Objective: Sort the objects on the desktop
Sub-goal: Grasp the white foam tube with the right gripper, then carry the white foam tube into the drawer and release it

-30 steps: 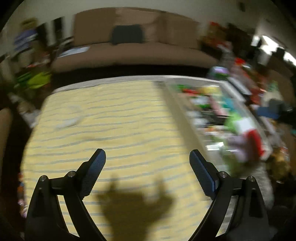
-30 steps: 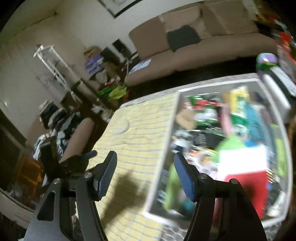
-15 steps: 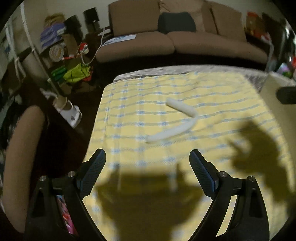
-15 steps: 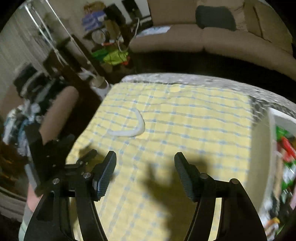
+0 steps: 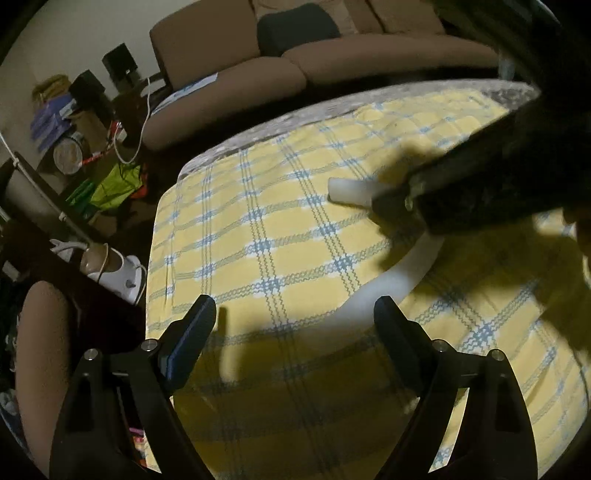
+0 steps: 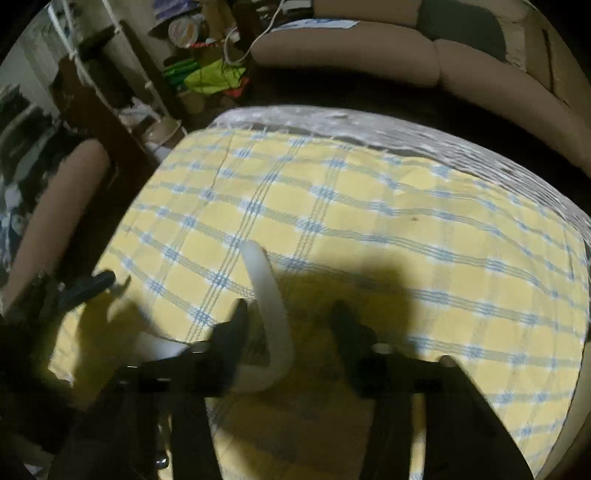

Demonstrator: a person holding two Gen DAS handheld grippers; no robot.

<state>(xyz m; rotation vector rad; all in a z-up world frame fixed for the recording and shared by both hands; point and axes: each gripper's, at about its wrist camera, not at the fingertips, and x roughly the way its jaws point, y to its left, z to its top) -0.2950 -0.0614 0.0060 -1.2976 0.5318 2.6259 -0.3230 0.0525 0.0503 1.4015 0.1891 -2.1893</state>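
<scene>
Step in hand: pickup of the curved white band (image 5: 391, 280) lying on the yellow checked cloth (image 5: 280, 236) near the desk's left edge. The right tongs (image 6: 288, 317) have just been closing and straddle the band's smooth, rigid-looking arc without visibly pinching it. The left tongs (image 5: 295, 317) stand released near its other end. Next: close fully, then lift.

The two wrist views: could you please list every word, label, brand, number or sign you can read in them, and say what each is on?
None can be read in either view.
The round tin among the clutter beside the sofa has a printed face, too blurred and small to read.
The paper on the sofa seat shows no legible text.
The checked cloth, the white curved piece and both grippers carry no visible lettering.
</scene>
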